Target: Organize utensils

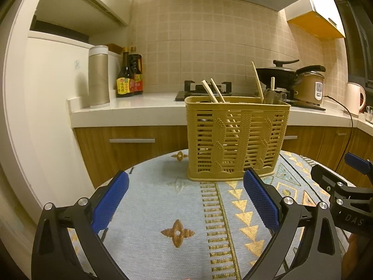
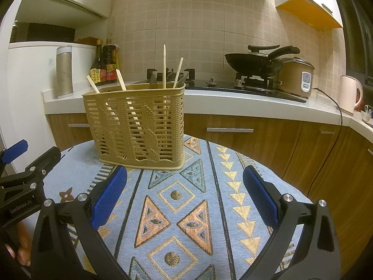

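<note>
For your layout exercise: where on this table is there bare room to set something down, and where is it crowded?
Free: the cloth in front of the basket, between the right gripper jaws, and the strip to the basket's right. Also the cloth between the left gripper jaws. Crowded: inside the basket, filled with chopsticks.

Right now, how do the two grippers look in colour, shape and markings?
The left gripper and the right gripper are alike: black angular frames, silver round bolts, and blue textured pads on flat fingers. White lettering is partly readable on both bodies. No cables show.
</note>
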`<state>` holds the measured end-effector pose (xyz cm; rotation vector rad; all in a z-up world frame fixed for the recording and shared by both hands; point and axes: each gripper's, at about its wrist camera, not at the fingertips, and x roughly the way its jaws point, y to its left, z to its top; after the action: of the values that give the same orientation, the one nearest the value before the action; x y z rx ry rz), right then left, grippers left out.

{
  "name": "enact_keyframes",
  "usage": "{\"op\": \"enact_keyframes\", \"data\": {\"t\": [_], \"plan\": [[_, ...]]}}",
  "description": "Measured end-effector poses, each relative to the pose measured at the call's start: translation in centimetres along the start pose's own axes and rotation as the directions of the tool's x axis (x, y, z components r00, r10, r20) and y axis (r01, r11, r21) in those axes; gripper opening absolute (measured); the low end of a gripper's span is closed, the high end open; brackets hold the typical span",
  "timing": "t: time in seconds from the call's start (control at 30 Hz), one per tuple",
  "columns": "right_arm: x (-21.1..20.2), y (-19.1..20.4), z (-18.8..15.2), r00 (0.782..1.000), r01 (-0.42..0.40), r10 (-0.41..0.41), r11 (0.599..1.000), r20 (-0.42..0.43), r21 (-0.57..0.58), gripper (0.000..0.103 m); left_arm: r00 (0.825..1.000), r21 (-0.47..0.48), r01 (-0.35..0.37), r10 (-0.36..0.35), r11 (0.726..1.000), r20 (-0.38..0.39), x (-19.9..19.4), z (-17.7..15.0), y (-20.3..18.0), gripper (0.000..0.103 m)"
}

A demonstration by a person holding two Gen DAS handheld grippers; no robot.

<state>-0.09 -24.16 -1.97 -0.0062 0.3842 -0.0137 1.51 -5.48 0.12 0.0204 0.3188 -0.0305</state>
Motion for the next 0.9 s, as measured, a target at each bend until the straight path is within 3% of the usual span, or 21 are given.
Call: {"op": "enact_keyframes", "data": {"t": [0.9], "plan": [[0.49,-0.06,-0.06,1.0,0.005,-0.005,1.0,-0.021,0.008,0.095,1.0,-0.006,-0.001,0.001,1.0,-0.023,0.46,0.0,-0.02,0.095]]}}
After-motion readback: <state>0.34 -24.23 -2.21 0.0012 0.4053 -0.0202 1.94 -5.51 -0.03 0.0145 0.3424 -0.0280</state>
